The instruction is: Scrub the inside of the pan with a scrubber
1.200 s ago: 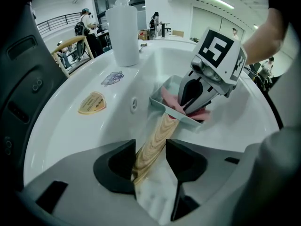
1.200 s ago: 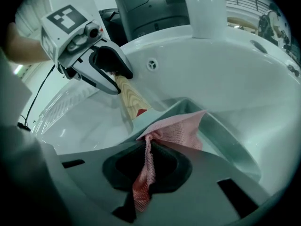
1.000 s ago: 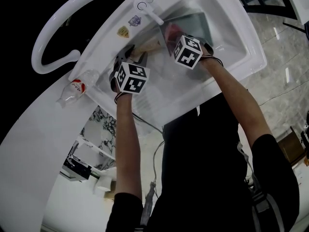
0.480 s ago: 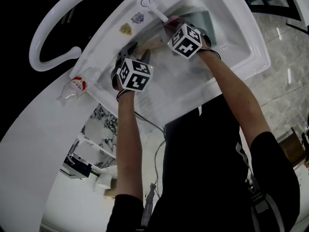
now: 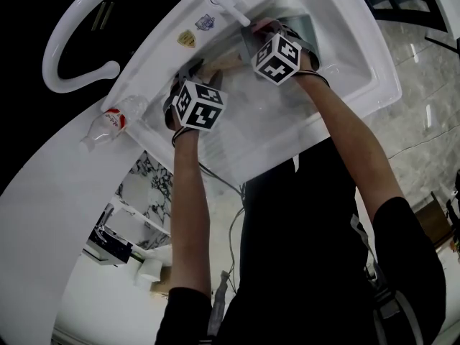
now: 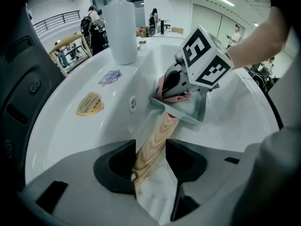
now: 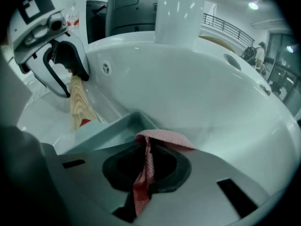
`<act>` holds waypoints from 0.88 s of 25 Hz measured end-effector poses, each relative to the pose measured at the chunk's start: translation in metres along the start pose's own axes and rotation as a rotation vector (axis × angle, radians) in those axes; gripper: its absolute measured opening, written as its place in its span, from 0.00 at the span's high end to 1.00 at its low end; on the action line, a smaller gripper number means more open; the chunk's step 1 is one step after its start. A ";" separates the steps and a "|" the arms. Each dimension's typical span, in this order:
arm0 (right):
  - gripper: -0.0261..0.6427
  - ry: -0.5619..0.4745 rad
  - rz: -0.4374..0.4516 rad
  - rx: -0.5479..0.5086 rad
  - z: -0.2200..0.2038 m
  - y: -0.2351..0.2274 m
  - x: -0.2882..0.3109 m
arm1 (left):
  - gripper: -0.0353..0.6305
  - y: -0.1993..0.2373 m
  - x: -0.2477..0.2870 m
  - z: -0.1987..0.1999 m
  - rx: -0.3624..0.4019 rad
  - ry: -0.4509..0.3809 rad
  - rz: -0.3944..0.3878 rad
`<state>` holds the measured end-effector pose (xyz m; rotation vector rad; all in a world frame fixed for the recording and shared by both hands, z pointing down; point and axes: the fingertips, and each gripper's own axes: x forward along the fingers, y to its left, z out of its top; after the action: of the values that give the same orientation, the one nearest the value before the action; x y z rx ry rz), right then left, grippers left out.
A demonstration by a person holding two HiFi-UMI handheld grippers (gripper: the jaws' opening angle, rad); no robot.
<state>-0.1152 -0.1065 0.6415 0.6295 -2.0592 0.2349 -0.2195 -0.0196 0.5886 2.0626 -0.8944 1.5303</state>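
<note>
A grey rectangular pan with a wooden handle lies tilted in the white sink. My left gripper is shut on that handle near its end, also seen in the head view. Inside the pan, my right gripper is shut on a pink mesh scrubber, pressing it down by the pan's wall. In the right gripper view a strip of the scrubber hangs between the jaws of the right gripper. The pan's floor under the scrubber is hidden.
The white faucet stands at the sink's far rim, close above the right gripper. Two stickers sit on the sink ledge. A plastic bottle lies on the counter left of the sink. A white curved rail loops behind.
My right gripper has slid the scrubber across the pan toward the faucet side and tipped. The left gripper has kept its hold on the handle in place.
</note>
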 end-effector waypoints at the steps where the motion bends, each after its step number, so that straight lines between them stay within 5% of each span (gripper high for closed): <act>1: 0.91 0.026 -0.027 -0.022 -0.006 -0.006 -0.002 | 0.64 0.000 0.000 0.000 -0.002 -0.001 0.001; 11: 0.91 0.352 -0.290 -0.352 -0.070 -0.064 -0.018 | 0.64 0.001 0.000 0.000 -0.004 -0.008 0.003; 22: 0.91 0.435 -0.163 -0.345 -0.094 -0.060 -0.029 | 0.63 0.000 0.002 0.000 -0.027 -0.001 0.011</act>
<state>-0.0024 -0.1096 0.6632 0.4788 -1.5712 -0.0758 -0.2191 -0.0203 0.5900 2.0437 -0.9227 1.5143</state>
